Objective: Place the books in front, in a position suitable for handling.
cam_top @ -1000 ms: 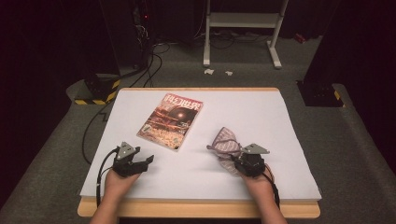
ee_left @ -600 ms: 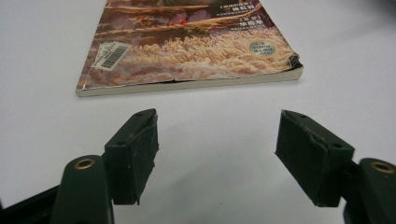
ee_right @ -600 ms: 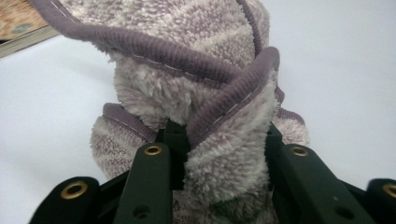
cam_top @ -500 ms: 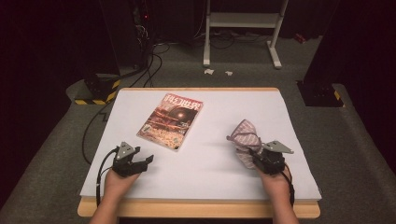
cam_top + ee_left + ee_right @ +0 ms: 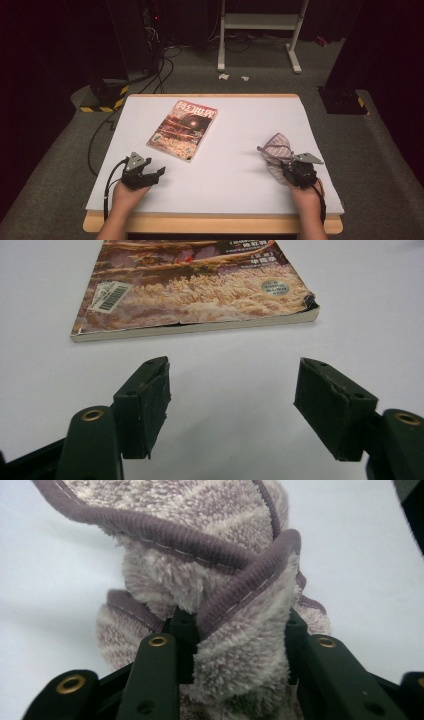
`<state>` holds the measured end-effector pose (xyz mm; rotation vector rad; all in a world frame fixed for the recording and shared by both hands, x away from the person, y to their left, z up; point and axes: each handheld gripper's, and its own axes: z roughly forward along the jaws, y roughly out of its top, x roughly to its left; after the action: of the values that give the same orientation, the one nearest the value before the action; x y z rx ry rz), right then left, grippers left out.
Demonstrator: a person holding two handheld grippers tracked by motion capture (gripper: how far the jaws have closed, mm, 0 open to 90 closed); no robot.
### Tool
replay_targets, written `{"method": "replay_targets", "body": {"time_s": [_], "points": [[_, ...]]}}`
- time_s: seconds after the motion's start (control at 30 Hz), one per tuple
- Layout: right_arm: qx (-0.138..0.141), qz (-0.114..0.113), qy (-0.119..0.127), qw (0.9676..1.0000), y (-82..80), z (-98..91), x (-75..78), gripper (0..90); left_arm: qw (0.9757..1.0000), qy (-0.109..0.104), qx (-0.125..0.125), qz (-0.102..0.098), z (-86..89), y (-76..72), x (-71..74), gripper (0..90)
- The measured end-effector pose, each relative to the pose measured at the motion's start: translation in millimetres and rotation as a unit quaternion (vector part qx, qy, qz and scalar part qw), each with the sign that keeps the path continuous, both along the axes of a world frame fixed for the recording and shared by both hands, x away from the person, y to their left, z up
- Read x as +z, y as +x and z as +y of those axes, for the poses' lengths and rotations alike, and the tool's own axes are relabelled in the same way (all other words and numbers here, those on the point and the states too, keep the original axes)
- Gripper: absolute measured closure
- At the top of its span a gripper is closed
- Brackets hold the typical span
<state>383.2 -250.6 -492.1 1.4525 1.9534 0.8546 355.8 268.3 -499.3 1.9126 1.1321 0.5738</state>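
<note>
White table top (image 5: pixel 220 175) under dim light, dark floor and cables behind it — that's the setup. Starting at the right gripper (image 5: pixel 292 172): it sits near the right edge of the table with a fluffy mauve-and-cream cloth (image 5: pixel 276 150) bunched up between its jaws. In the right gripper view the cloth (image 5: pixel 210 580) is a crumpled heap with a corded purple hem looping across, and the pile is packed in between the two pads. The jaws have just been opening a bit, but the fabric looks wedged between them, so I'd call it a grip that's easing rather than a clean release.

My guess at the step: the cloth is being carried or set down on the right side of the table. Next move probably calls for either letting the jaws go wider and backing off so the cloth stays put, or finding that hem to spread it flat.

The left gripper (image 5: pixel 145 175) rests near the front left, jaws standing wide apart with nothing between them — bare table between the pads (image 5: pixel 150 405) in its own view. Just ahead of it lies a magazine (image 5: pixel 195 290), flat, its near edge a bit worn, well apart from the cloth.
</note>
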Motion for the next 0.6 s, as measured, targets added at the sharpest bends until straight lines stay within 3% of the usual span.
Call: {"method": "replay_targets", "body": {"time_s": [0.2,0.43,0.6], "points": [[0.001,0.005,0.0,1.0,2.3,0.0,-5.0,56.0,1.0,0.001,-0.002,0.003,-0.3,0.3,-0.4,30.5],[0.0,0.004,0.034,0.9994,1.9,-3.6,2.0,35.1,1.0,-0.001,-0.002,0.006,-0.6,0.3,-0.5,30.5],[0.004,-0.007,0.05,0.9987,0.1,-5.0,8.9,31.3,1.0,0.0,-0.003,0.007,-0.9,0.5,-0.8,30.5]]}}
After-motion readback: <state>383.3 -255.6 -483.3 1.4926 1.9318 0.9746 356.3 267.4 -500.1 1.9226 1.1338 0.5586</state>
